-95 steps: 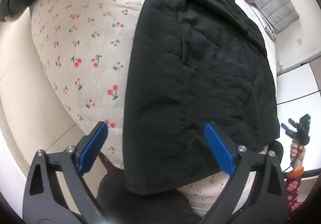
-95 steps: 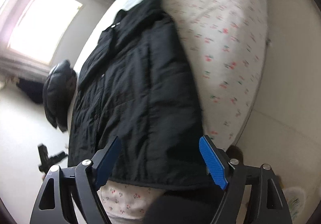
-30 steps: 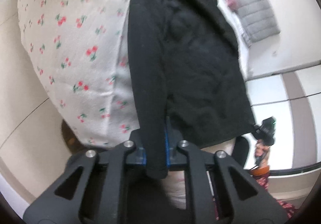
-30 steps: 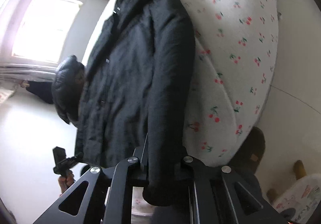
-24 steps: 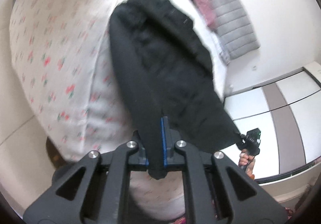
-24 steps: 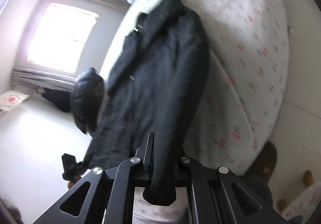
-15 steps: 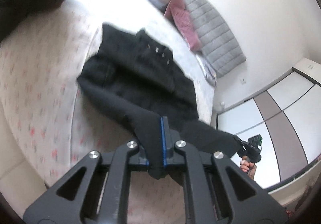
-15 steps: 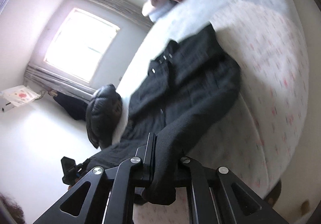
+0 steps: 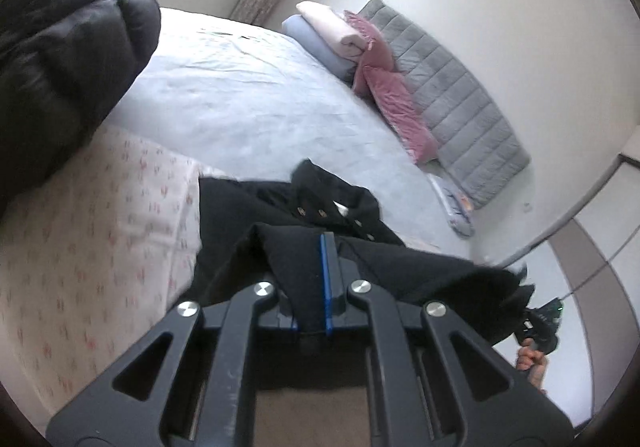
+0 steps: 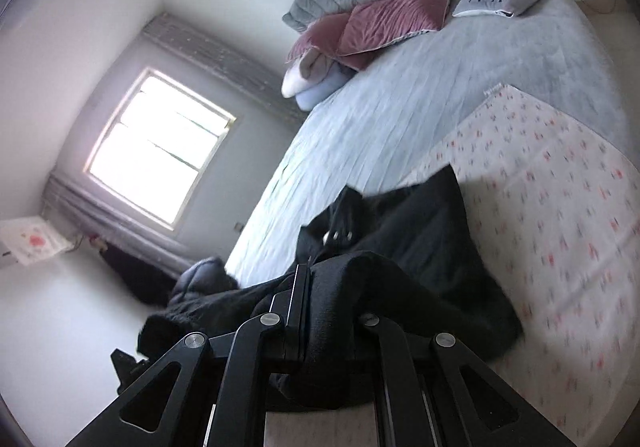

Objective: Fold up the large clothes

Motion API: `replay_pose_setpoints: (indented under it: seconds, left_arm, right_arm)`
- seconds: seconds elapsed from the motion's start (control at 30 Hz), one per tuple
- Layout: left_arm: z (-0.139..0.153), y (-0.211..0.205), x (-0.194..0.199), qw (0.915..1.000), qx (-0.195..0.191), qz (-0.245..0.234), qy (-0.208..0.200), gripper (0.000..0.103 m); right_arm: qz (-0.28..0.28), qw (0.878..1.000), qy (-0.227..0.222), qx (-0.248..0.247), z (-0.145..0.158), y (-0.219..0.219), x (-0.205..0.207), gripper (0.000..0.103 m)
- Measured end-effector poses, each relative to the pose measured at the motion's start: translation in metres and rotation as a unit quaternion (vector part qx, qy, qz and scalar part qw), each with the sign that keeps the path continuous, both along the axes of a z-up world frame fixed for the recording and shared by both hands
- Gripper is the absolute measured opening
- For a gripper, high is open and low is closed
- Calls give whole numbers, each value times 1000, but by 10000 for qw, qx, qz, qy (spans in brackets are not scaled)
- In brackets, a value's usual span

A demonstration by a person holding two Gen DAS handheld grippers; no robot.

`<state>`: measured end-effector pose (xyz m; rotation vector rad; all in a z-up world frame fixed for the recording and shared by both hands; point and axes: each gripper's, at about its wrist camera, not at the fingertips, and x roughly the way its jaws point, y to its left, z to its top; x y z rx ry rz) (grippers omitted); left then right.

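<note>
A black buttoned coat [image 9: 320,215] lies on the cherry-print sheet [image 9: 80,239] at the foot of the bed, its collar end away from me. My left gripper [image 9: 310,287] is shut on one bottom corner of the coat, lifted off the bed. My right gripper [image 10: 320,307] is shut on the other bottom corner of the coat [image 10: 420,247]. The hem hangs stretched between the two, raised and carried over the coat's body toward the collar. In the left wrist view the right gripper [image 9: 542,327] shows at the far right, in a hand.
A shiny black puffer jacket [image 9: 60,59] is bunched at the left of the bed. Pillows [image 10: 380,23], folded bedding [image 9: 332,35] and a grey quilted headboard [image 9: 452,95] lie beyond the pale blue bedspread [image 10: 380,119]. A window [image 10: 156,147] and wardrobe doors [image 9: 592,279] flank the bed.
Both grippers have closed on the coat's bottom corners, then lifted them up and forward over the bed. The coat's lower half now arches above its upper half.
</note>
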<state>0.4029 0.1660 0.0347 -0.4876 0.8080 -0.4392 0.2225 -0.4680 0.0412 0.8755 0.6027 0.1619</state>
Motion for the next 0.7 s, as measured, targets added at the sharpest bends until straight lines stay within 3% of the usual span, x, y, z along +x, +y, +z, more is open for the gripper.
replay_pose_setpoints:
  seconds: [0.13, 0.3, 0.53, 0.7]
  left_arm:
    - [-20, -25, 56, 9994, 313, 85, 141, 10]
    - [-79, -49, 127, 9949, 618, 352, 718, 10]
    - [-147, -73, 167, 9848, 1198, 442, 1175, 12]
    - [-163, -67, 173, 9851, 958, 447, 1357, 14]
  right_arm:
    - [-130, 9996, 257, -13, -22, -13, 63, 8]
    - [-250, 9961, 844, 7, -73, -22, 133, 9]
    - [-329, 9874, 1542, -87, -141, -28, 188, 12]
    - [-297, 9846, 1720, 111, -164, -38, 196, 13]
